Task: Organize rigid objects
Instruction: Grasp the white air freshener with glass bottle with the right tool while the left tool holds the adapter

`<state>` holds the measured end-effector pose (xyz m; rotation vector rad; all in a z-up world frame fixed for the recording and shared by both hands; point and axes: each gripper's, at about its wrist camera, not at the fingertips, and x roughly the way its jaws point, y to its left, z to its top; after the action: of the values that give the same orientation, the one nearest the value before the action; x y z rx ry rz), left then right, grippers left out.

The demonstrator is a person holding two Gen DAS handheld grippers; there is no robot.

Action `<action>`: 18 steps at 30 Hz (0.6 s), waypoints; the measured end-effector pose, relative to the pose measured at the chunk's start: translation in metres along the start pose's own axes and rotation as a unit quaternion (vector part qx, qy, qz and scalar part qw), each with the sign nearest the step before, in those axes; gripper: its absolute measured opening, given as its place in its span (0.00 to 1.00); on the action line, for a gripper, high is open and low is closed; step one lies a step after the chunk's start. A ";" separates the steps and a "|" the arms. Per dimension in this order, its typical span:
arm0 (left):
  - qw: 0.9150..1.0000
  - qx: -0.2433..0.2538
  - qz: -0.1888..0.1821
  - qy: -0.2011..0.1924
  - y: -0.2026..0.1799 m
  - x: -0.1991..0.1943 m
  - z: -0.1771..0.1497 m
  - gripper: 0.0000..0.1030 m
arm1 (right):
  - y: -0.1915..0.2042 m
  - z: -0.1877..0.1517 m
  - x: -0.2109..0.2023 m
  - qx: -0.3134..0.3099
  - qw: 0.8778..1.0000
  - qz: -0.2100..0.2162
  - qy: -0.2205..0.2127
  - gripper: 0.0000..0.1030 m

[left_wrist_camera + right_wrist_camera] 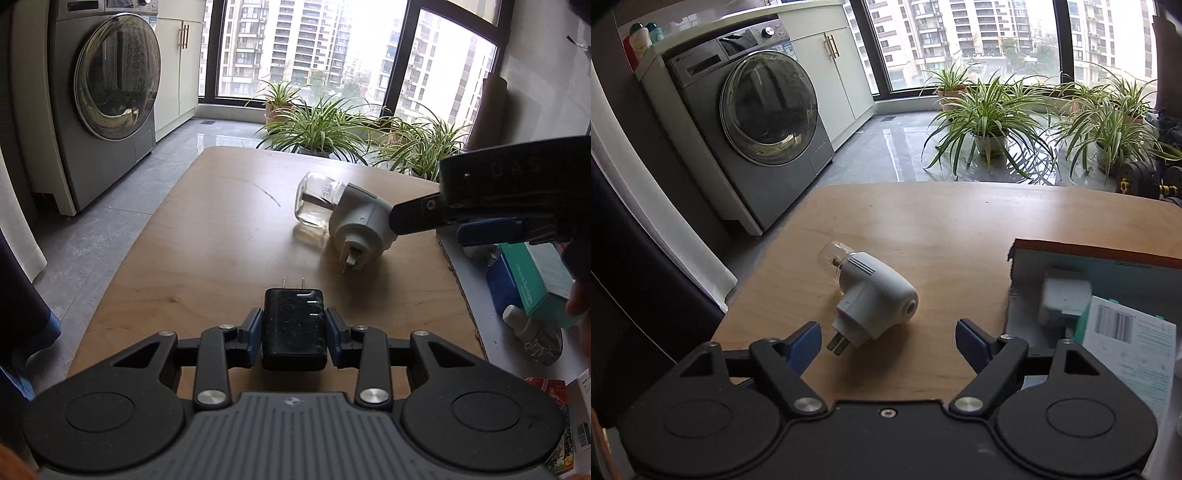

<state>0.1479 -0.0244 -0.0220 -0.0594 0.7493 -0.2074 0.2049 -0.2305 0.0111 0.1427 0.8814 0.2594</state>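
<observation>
A black plug adapter (294,325) with two prongs pointing away lies on the wooden table (221,236), and my left gripper (294,326) is shut on its sides. Farther off, a white plug-in vaporizer (360,225) with a clear glass bottle (317,199) lies on its side. In the right wrist view the same vaporizer (875,299) rests just ahead of my right gripper (886,341), whose blue pads stand wide apart, clear of it. From the left wrist view, the right gripper's fingertip (413,218) is close beside the vaporizer.
A shallow cardboard box (1071,251) at the table's right holds a white cube charger (1063,299), a teal carton (535,284) and a small bottle (532,332). A washing machine (757,122) stands at the left; potted plants (990,110) line the window.
</observation>
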 end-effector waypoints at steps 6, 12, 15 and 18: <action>1.000 -0.025 0.005 -0.013 0.015 -0.003 0.006 0.35 | 0.007 0.018 0.052 0.003 0.999 -0.009 0.052 0.92; 0.999 -0.030 0.001 -0.023 0.015 -0.002 0.009 0.35 | 0.016 0.019 0.064 -0.012 0.999 -0.024 0.039 0.76; 0.999 -0.034 0.003 -0.028 0.015 -0.002 0.011 0.35 | 0.018 0.013 0.053 -0.018 0.999 -0.028 0.022 0.75; 0.999 -0.032 0.002 -0.033 0.012 -0.005 0.012 0.35 | 0.019 0.004 0.034 -0.016 0.999 -0.031 0.004 0.75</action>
<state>0.1542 -0.0121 -0.0114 -0.1257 0.6897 -0.1764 0.2255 -0.2033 -0.0072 0.0840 0.8880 0.2157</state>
